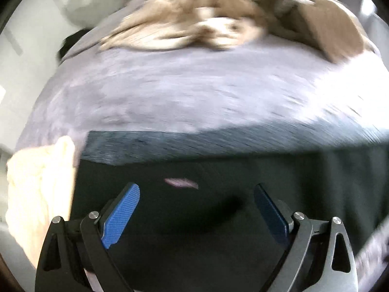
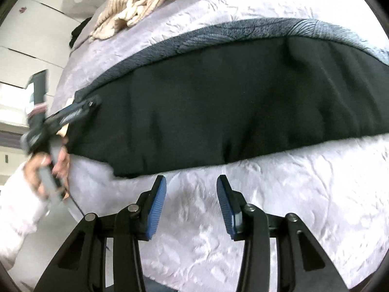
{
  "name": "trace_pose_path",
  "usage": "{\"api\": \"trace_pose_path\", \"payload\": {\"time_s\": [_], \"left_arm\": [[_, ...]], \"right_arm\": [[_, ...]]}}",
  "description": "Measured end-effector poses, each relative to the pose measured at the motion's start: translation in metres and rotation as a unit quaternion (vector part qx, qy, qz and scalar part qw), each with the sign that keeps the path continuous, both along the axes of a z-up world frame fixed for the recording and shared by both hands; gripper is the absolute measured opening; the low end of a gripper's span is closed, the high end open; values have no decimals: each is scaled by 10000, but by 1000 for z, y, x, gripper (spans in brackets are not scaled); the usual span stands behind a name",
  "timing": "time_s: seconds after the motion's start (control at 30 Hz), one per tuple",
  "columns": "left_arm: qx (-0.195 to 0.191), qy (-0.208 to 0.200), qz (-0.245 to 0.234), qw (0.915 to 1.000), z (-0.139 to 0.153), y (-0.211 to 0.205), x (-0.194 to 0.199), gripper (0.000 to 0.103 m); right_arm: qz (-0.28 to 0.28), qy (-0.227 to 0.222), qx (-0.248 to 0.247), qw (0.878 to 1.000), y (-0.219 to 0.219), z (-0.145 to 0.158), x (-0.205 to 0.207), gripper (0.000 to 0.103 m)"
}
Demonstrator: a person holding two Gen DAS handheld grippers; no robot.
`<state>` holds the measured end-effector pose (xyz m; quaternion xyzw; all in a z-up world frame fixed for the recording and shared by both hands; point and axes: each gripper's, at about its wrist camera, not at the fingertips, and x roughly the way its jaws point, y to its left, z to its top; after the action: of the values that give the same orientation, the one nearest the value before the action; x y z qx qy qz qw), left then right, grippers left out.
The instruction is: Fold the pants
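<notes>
Black pants (image 2: pixel 218 112) lie as a long folded band across a lilac bed cover (image 2: pixel 279 194), with a grey fleecy lining (image 2: pixel 243 28) showing along the far edge. My right gripper (image 2: pixel 192 182) is open and empty, just in front of the pants' near edge. My left gripper (image 1: pixel 197 189) is open, hovering low over the black fabric (image 1: pixel 218 219) at its left end. It also shows in the right wrist view (image 2: pixel 82 109) at the pants' left end, held by a hand. The left wrist view is blurred by motion.
A beige knitted blanket (image 2: pixel 136 7) lies bunched at the far side of the bed, also in the left wrist view (image 1: pixel 184 29). A cream sleeve (image 1: pixel 39 185) sits at the left. White wardrobe doors (image 2: pixel 29 36) stand beyond the bed's left edge.
</notes>
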<state>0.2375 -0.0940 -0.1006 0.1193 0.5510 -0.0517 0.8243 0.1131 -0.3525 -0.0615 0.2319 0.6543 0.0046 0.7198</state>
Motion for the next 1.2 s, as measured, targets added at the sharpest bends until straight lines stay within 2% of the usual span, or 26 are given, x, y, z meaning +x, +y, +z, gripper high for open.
{"api": "trace_pose_path", "payload": {"time_s": [0.03, 0.1, 0.13, 0.23, 0.37, 0.47, 0.63, 0.73, 0.93, 1.2], "left_arm": [[23, 72, 228, 9997, -6, 9, 6, 96], [-324, 361, 683, 9965, -14, 32, 14, 97], [-382, 388, 746, 9957, -11, 38, 13, 97], [-149, 457, 419, 9980, 2, 27, -6, 96], [-295, 792, -91, 9964, 15, 2, -58, 96], [-353, 1051, -461, 9928, 22, -26, -94, 96], [-708, 1530, -792, 9825, 32, -77, -138, 96], [-683, 1577, -1135, 9786, 39, -114, -156, 96], [-532, 1493, -1671, 9731, 48, -178, -166, 96], [-488, 1407, -1656, 9749, 46, -226, -154, 96]], "right_arm": [[-46, 1, 0, 10000, 0, 4, -2, 47], [-171, 44, 55, 9998, -2, 9, -4, 47], [-244, 59, 70, 9997, -5, 12, -7, 47], [-384, 100, 13, 9992, -14, 19, -12, 55], [-635, 245, 6, 9977, -25, 17, -20, 57], [-850, 287, 54, 9960, -29, 17, -29, 57], [-1152, 271, 176, 9928, -41, 19, -48, 58], [-1324, 271, 218, 9906, -52, 18, -58, 59], [-1802, 141, 243, 9832, -95, 22, -89, 59], [-2466, -92, 255, 9687, -180, 30, -125, 59]]}}
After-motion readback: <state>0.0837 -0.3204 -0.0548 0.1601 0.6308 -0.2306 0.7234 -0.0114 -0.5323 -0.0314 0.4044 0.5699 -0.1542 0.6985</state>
